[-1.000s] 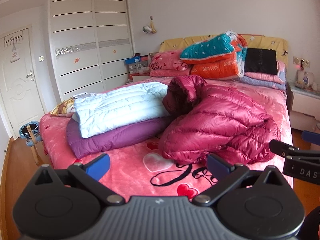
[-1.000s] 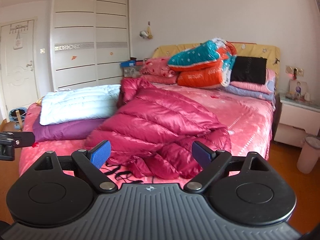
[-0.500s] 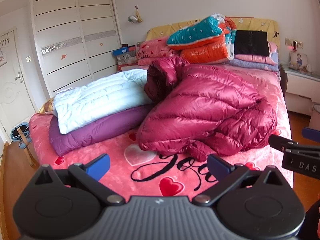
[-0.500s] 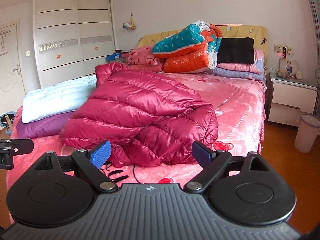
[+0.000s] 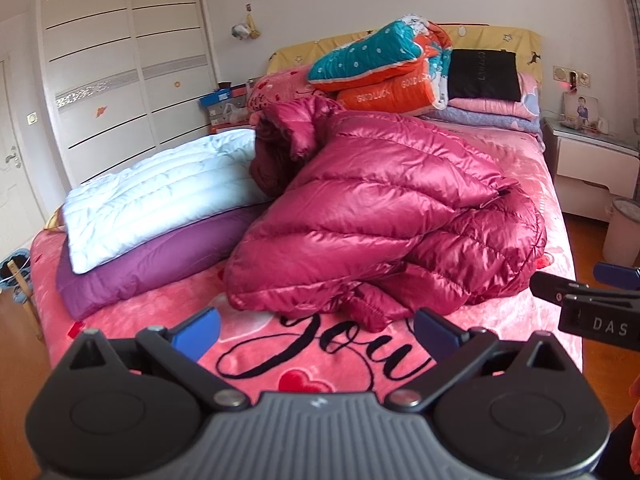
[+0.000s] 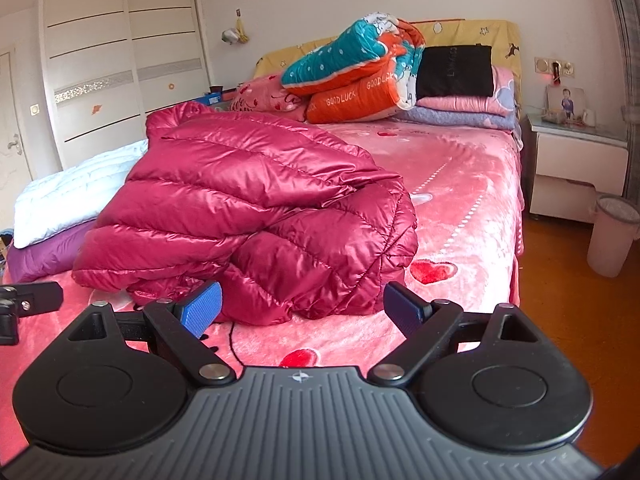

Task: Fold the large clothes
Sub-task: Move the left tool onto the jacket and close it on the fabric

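A shiny crimson down jacket (image 5: pixel 384 216) (image 6: pixel 248 216) lies crumpled in the middle of the pink bed (image 5: pixel 256 360) (image 6: pixel 472 184), hood toward the pillows. My left gripper (image 5: pixel 316 330) hovers open over the bed's near edge, just short of the jacket's hem, nothing between its blue pads. My right gripper (image 6: pixel 302 308) is open too, its left pad close to the jacket's lower fold, apparently not touching. The right gripper's side shows at the right edge of the left wrist view, and part of the left gripper at the left edge of the right wrist view.
A folded pale blue jacket (image 5: pixel 160 196) rests on a folded purple one (image 5: pixel 132 264) at the bed's left. Pillows and quilts (image 5: pixel 384 68) are stacked at the headboard. A nightstand (image 6: pixel 576 164) and bin (image 6: pixel 612 232) stand to the right, and a wardrobe (image 5: pixel 120 80) on the left.
Both grippers have moved closer to the bed and the crimson jacket, which now looks much larger. Both stay open. The jacket has not moved.
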